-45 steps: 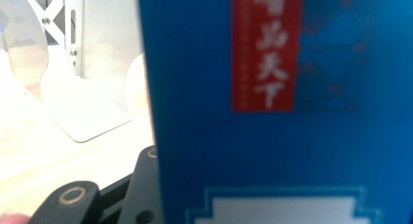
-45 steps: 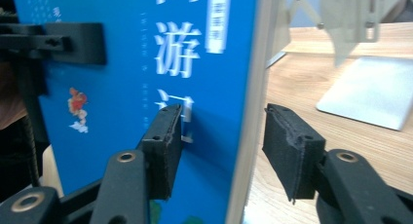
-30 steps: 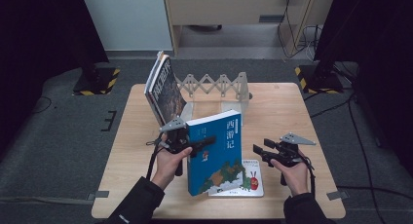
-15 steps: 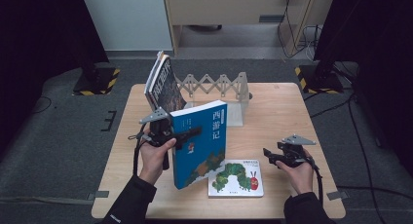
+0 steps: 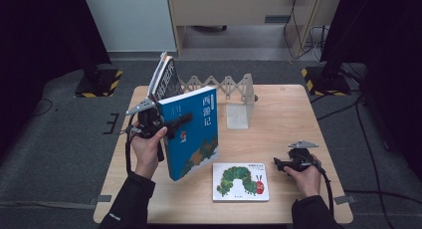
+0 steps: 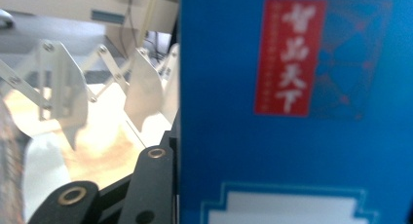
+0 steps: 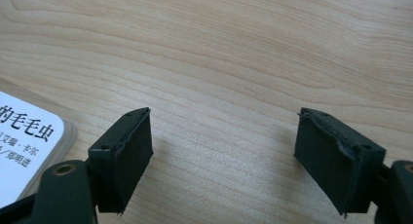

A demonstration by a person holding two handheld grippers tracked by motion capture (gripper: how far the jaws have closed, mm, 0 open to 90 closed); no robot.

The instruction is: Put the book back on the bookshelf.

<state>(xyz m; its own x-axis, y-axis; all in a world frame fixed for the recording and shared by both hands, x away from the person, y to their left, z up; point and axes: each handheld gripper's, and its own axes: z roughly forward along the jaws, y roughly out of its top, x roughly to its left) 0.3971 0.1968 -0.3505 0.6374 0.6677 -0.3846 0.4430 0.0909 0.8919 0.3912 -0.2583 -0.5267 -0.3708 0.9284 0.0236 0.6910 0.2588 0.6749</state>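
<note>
Blue book (image 5: 191,132) stands clamped in the left tool (image 5: 174,125); right gripper view shows right tool (image 7: 224,151) agape, empty.

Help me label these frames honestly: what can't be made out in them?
- Left gripper: in the left gripper view, the blue book hides the far jaw.
- Leaning books behind it: high view, titles too small, lower parts covered by the blue book.
- Caterpillar book: cut off by the right gripper view's left edge.
- Folding rack: blurred in the left gripper view.
</note>
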